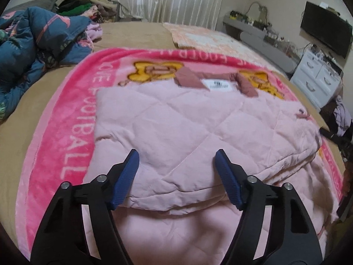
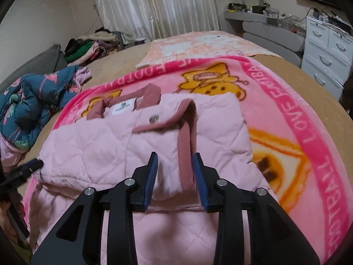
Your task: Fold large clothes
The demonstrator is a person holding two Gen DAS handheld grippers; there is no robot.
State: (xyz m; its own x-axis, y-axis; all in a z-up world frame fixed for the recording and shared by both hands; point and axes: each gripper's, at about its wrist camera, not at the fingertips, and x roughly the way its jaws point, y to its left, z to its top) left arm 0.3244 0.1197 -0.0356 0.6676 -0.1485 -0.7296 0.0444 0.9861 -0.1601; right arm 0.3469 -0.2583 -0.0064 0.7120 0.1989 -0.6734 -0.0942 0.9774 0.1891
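White capital lettering is woven along the bright pink border of the fleece blanket (image 2: pixel 308 119) spread on the bed. In the right wrist view, "LOVE FOOTBALL" can be read running down the right-hand border, and part of the same phrase is seen upside down along the far border. In the left wrist view, "FOOTBALL" is read along the left border (image 1: pixel 76 119). A small white label (image 1: pixel 218 84) is sewn inside the collar of the pale pink quilted jacket (image 1: pixel 187 132); dark print is seen on it, too blurred to be read.
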